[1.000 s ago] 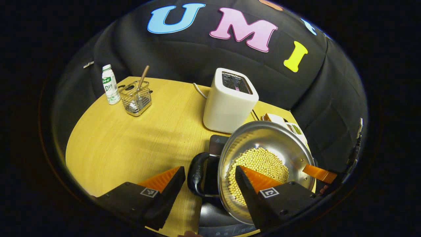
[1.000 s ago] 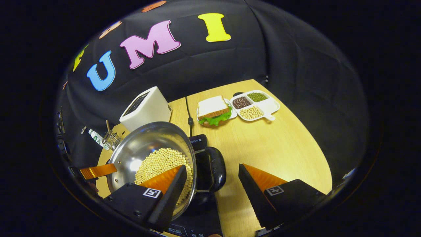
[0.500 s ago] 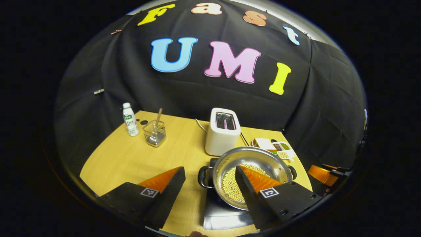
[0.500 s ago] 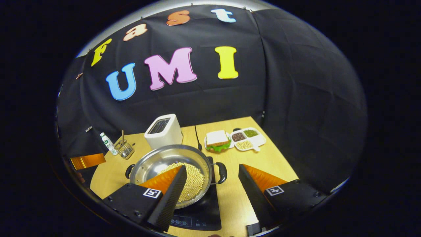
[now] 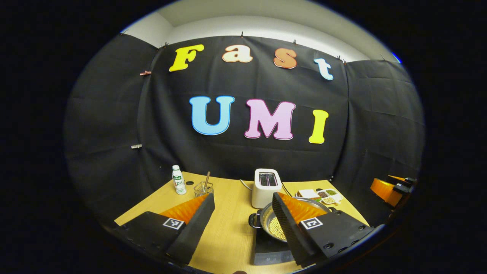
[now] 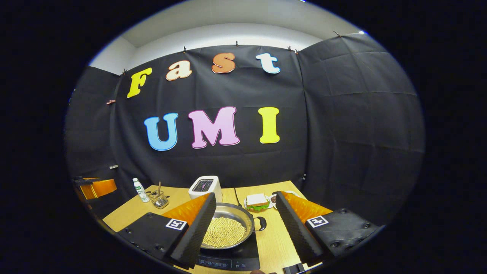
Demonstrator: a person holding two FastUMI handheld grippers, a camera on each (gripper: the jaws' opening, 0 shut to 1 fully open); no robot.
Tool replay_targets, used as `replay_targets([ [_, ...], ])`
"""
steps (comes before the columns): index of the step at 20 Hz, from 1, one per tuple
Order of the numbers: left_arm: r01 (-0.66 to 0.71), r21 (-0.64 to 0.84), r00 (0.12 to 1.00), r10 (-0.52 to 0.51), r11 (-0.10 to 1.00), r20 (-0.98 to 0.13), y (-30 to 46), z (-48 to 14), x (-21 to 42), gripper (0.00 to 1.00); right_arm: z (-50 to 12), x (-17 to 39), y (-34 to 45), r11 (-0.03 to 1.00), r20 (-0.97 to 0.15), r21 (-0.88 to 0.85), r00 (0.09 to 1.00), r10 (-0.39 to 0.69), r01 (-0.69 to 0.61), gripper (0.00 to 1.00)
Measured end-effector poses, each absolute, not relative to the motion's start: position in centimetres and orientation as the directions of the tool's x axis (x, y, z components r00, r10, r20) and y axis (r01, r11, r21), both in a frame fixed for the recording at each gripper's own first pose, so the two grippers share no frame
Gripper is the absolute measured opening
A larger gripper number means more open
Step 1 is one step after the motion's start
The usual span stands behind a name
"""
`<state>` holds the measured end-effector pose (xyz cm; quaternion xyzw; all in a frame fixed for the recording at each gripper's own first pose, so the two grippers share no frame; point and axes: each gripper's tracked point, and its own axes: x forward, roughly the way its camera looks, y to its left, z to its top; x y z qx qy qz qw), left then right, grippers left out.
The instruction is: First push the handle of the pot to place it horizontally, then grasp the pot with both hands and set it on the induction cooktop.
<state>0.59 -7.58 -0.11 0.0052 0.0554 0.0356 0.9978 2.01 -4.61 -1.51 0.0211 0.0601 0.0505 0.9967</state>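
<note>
The steel pot [image 6: 227, 227] of soybeans sits on the black induction cooktop [image 6: 243, 254], at about 6 o'clock in the right gripper view. A second ago both grippers were close in at its two loop handles; now both have drawn well back and up, so the placing looks done. The handles lie along a horizontal line, one toward 3 o'clock [image 6: 261, 223], the other toward 9 o'clock in the left gripper view [image 5: 253, 220] (the pot's far rim is hidden there, so this is a fair guess). The left gripper [image 5: 243, 222] and right gripper [image 6: 247, 222] have fingers spread wide, holding nothing. Beyond on the wooden surface [image 6: 274, 239]: toaster [image 6: 205, 187], sandwich [image 6: 257, 201], bottle [image 5: 177, 185].
</note>
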Motion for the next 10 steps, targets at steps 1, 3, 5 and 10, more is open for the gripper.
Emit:
replay_targets([
  [1, -0.08, 0.017, 0.992, 0.081, 0.997, -0.099, -7.1, 0.0, -0.5, 0.95, -1.7, 1.3, -4.6, 0.994, -0.123, 0.037, 0.987, 0.106, -0.102, 0.98],
  [3, -0.092, 0.004, 0.993, 0.092, 0.996, -0.071, -6.4, 0.2, -2.7, 0.95, -1.7, -0.1, -4.3, 0.993, -0.114, 0.007, 0.987, 0.116, -0.116, 1.0],
  [5, -0.111, -0.012, 0.993, 0.111, 0.994, -0.044, -5.4, 0.3, -4.6, 0.95, -1.2, -1.1, -4.6, 0.995, -0.085, -0.007, 0.991, 0.102, -0.103, 0.98],
  [10, -0.135, -0.008, 0.991, 0.135, 0.991, -0.02, -3.7, 0.0, -8.0, 0.95, 0.4, -3.0, -3.6, 0.995, -0.008, -0.019, 0.995, 0.095, -0.095, 0.98],
])
